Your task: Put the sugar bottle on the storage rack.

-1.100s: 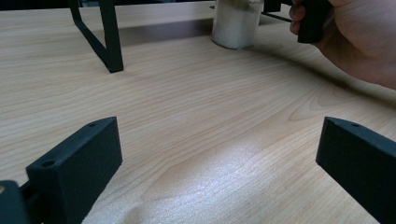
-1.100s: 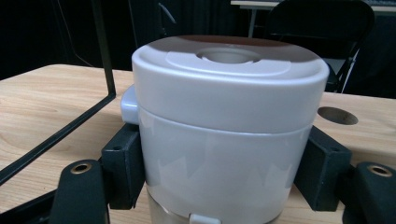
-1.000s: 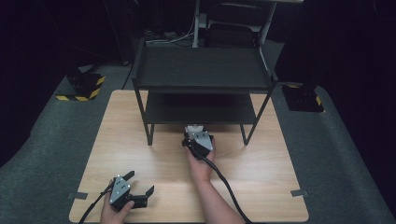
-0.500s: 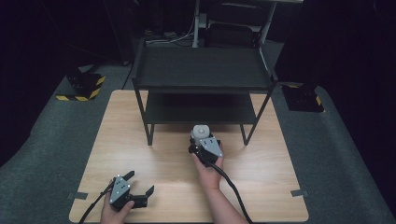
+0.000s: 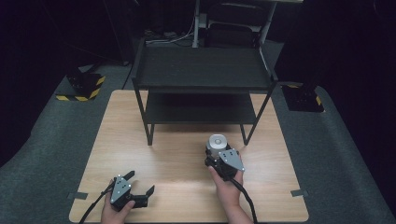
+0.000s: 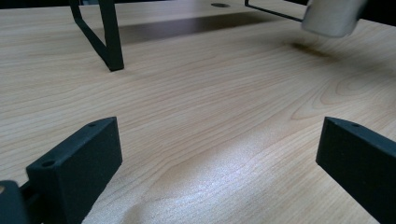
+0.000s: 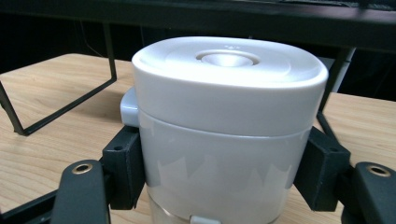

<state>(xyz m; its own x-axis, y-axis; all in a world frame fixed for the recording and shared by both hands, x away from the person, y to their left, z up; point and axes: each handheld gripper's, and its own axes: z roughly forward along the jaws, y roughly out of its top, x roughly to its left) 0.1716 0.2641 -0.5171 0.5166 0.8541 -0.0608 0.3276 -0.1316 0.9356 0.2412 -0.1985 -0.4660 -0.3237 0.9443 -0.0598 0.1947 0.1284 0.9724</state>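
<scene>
The jar [image 7: 224,135] is a white, round-cornered container with a smooth white lid that has a small funnel-like dimple at its centre and a little tab on one side. It stands upright, lid on, lifted clear of the table [image 5: 154,154]. In the high view the jar [image 5: 217,142] sits at about 5 o'clock from the table's middle, just before the rack's [image 5: 203,74] front right leg.

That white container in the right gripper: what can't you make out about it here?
- white container: its base is cut off by the bottom edge of the right gripper view.
- Its sides: hidden under the lid and the right gripper in the high view.
- Left gripper view: blurred, cut by the top edge.
</scene>
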